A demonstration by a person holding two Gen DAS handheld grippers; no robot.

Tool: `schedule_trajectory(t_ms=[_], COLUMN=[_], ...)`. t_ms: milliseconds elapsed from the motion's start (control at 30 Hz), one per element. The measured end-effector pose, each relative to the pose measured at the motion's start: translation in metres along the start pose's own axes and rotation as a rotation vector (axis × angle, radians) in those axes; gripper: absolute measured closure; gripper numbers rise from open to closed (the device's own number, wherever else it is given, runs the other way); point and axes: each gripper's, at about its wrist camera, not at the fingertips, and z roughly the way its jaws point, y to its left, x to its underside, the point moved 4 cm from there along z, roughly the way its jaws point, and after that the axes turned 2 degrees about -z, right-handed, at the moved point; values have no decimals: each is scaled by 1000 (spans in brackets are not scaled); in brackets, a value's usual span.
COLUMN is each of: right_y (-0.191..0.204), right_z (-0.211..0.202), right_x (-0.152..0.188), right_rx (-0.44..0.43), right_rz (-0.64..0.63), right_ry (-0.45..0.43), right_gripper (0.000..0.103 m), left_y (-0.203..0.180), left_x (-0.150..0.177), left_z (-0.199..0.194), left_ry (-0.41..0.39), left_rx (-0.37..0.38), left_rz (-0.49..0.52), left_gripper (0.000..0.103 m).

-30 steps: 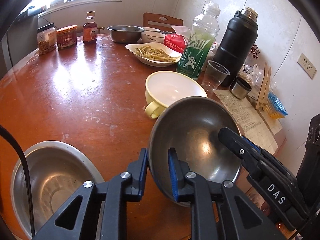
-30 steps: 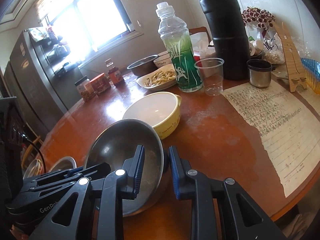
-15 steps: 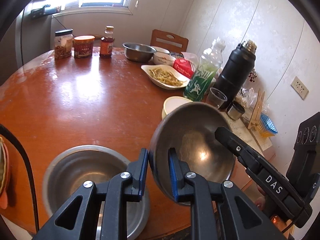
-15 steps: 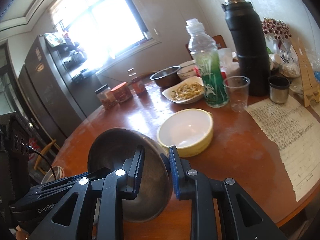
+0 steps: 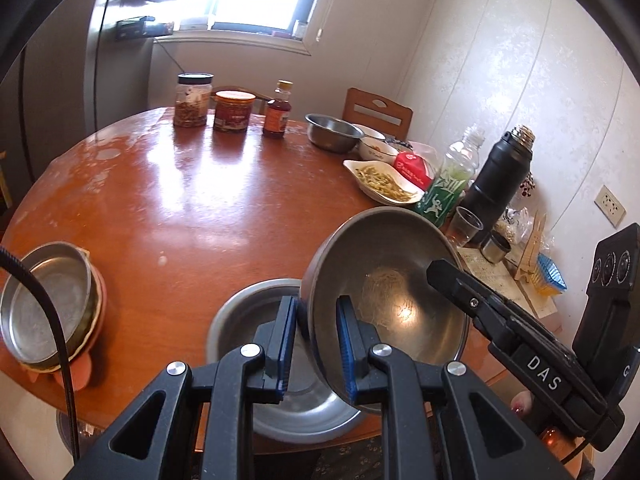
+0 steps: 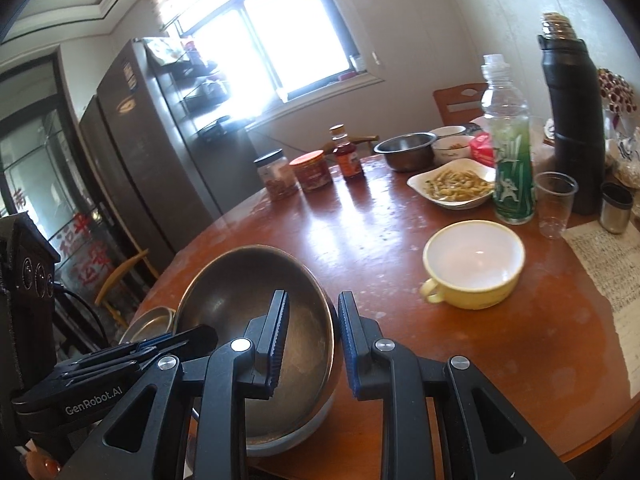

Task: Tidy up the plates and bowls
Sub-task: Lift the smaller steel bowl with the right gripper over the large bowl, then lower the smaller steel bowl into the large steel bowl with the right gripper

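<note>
A steel bowl (image 5: 392, 280) (image 6: 248, 300) hangs tilted in the air, held by both grippers on opposite sides of its rim. My left gripper (image 5: 316, 344) is shut on the near rim, and my right gripper (image 6: 312, 344) is shut on the other side. Right below the held bowl a larger steel bowl (image 5: 256, 312) rests near the table's front edge. In the right wrist view only a sliver of that lower bowl (image 6: 304, 432) shows under the held one. A yellow handled bowl (image 6: 474, 264) sits empty on the table to the right.
A stack of a steel pan on plates (image 5: 48, 304) sits at the table's left edge. At the back stand jars (image 5: 194, 100), a sauce bottle (image 5: 277, 110), a steel bowl (image 5: 334, 132), a dish of food (image 5: 384, 182), a green bottle (image 6: 510, 148), a black flask (image 6: 574, 120) and a plastic cup (image 6: 554, 204).
Both grippers have carried the steel bowl up and to the left, away from the yellow bowl, until it hangs over the larger steel bowl. The stack at the left edge has come into view.
</note>
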Motion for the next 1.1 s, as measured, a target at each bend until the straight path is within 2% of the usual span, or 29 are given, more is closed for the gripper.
schedule_trajectory(t_ms=[200,433,733,1100], right_y=[23,36,30,18], right_z=[17,38,46,58], right_x=[10,25,35,46], right_rx=[-17,-13,26,48], right_rz=[-41,-82,-85,-77], right_ry=[44,131,173,209], right_gripper=[77,77,76,75], left_y=[25,47,46,45], left_x=[9,17,24,27], left_z=[-8,0,19,33], left_ry=[8,52,99,117], left_rx=[-37,-54,-45,-37], left_rz=[-23,-44,-31,-22], left_gripper=[82,82,82,82])
